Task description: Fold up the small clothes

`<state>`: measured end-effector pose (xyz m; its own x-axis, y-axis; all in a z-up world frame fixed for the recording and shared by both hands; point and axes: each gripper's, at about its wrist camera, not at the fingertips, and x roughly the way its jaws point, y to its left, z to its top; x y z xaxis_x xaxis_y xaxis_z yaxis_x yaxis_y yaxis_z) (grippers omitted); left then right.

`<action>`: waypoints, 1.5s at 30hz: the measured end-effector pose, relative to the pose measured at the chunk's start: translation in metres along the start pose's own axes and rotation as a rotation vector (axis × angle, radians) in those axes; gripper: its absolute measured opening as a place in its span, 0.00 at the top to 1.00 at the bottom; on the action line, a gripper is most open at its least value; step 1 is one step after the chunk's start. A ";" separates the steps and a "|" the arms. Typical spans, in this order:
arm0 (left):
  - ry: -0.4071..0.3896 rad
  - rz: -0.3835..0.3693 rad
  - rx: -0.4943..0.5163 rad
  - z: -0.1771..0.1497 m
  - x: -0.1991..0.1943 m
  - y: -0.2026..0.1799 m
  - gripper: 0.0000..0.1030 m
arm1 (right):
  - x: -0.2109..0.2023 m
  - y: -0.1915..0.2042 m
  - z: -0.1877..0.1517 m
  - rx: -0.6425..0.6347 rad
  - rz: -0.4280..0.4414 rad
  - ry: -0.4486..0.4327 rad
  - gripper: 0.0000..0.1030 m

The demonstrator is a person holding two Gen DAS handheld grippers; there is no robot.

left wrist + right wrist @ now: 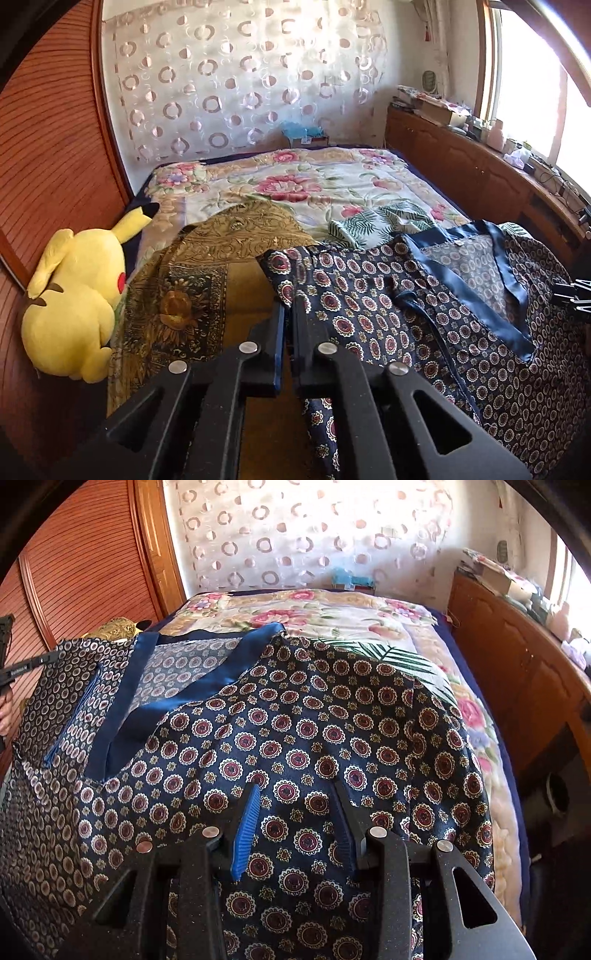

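Left wrist view: plush toy (74,302) beside gold cloth (207,266), navy top (424,314).

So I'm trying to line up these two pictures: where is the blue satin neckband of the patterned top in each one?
Left wrist view: the blue satin neckband lies right of centre, a V beyond the claw.
Right wrist view: the neckband lies upper left of centre.
Shared landmark: the circle-patterned curtain behind the bed.
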<state>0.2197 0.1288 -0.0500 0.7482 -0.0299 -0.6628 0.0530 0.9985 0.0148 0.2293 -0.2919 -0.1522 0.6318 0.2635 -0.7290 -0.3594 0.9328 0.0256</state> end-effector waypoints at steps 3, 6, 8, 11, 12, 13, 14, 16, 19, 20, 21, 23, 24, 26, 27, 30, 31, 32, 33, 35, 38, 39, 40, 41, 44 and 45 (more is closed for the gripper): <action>-0.044 0.047 0.001 0.001 -0.016 -0.002 0.89 | 0.007 0.008 -0.001 -0.024 -0.005 -0.004 0.52; -0.106 0.046 -0.013 0.003 -0.034 -0.003 0.72 | 0.017 0.020 -0.001 -0.044 -0.009 0.004 0.46; -0.140 0.037 -0.030 0.003 -0.044 -0.004 0.59 | 0.017 0.023 -0.001 -0.060 -0.010 0.008 0.41; -0.162 0.006 -0.044 0.005 -0.052 -0.010 0.38 | 0.019 0.025 0.000 -0.068 -0.003 0.013 0.36; -0.166 -0.002 -0.044 0.004 -0.053 -0.014 0.23 | 0.019 0.025 0.001 -0.067 -0.002 0.014 0.35; -0.174 -0.015 -0.041 0.004 -0.055 -0.019 0.20 | 0.020 0.025 0.001 -0.067 -0.002 0.014 0.35; -0.177 -0.026 -0.037 0.003 -0.055 -0.022 0.20 | 0.020 0.025 0.001 -0.068 -0.003 0.015 0.34; -0.167 -0.048 -0.025 0.002 -0.052 -0.033 0.20 | 0.020 0.026 0.001 -0.070 -0.002 0.016 0.32; -0.150 -0.068 -0.010 -0.002 -0.045 -0.052 0.20 | 0.023 0.026 0.002 -0.071 -0.007 0.016 0.31; -0.138 -0.081 0.001 -0.003 -0.041 -0.062 0.20 | 0.024 0.026 0.002 -0.071 -0.009 0.015 0.31; -0.130 -0.097 0.008 -0.005 -0.037 -0.069 0.20 | 0.024 0.026 0.002 -0.070 -0.011 0.016 0.30; -0.111 -0.128 0.023 -0.008 -0.028 -0.084 0.20 | 0.025 0.025 0.003 -0.068 -0.016 0.016 0.28; -0.101 -0.142 0.030 -0.010 -0.023 -0.091 0.20 | 0.025 0.025 0.003 -0.067 -0.017 0.017 0.27; -0.084 -0.170 0.044 -0.014 -0.016 -0.104 0.20 | 0.026 0.024 0.003 -0.065 -0.023 0.018 0.26; -0.075 -0.180 0.053 -0.016 -0.014 -0.112 0.20 | 0.026 0.024 0.003 -0.063 -0.025 0.018 0.25; -0.048 -0.197 0.084 -0.023 -0.003 -0.127 0.20 | 0.026 0.022 0.003 -0.057 -0.031 0.018 0.25; -0.041 -0.198 0.094 -0.024 0.000 -0.129 0.20 | 0.025 0.022 0.002 -0.052 -0.035 0.018 0.25; -0.030 -0.196 0.108 -0.027 0.004 -0.132 0.20 | 0.024 0.020 0.002 -0.043 -0.046 0.019 0.25; -0.023 -0.194 0.112 -0.029 0.007 -0.134 0.20 | 0.021 0.017 0.000 -0.029 -0.061 0.019 0.25; -0.002 -0.205 0.120 -0.033 0.012 -0.135 0.20 | 0.011 0.010 -0.005 0.007 -0.069 0.004 0.25; 0.028 -0.215 0.135 -0.039 0.019 -0.138 0.20 | -0.013 -0.008 -0.017 0.064 -0.097 -0.034 0.25; 0.053 -0.222 0.141 -0.040 0.022 -0.139 0.20 | -0.021 -0.014 -0.022 0.078 -0.116 -0.043 0.25; 0.061 -0.229 0.144 -0.040 0.023 -0.139 0.20 | -0.028 -0.020 -0.026 0.089 -0.132 -0.050 0.25; 0.062 -0.232 0.147 -0.041 0.022 -0.140 0.20 | -0.035 -0.026 -0.030 0.102 -0.144 -0.057 0.25; 0.075 -0.229 0.156 -0.043 0.024 -0.143 0.20 | -0.048 -0.048 -0.044 0.148 -0.164 -0.042 0.25; 0.083 -0.233 0.160 -0.044 0.025 -0.144 0.20 | -0.051 -0.054 -0.050 0.165 -0.177 -0.030 0.28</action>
<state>0.2015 -0.0136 -0.1014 0.6474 -0.2472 -0.7209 0.3255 0.9450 -0.0318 0.1817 -0.3681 -0.1507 0.6962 0.0972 -0.7113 -0.1256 0.9920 0.0126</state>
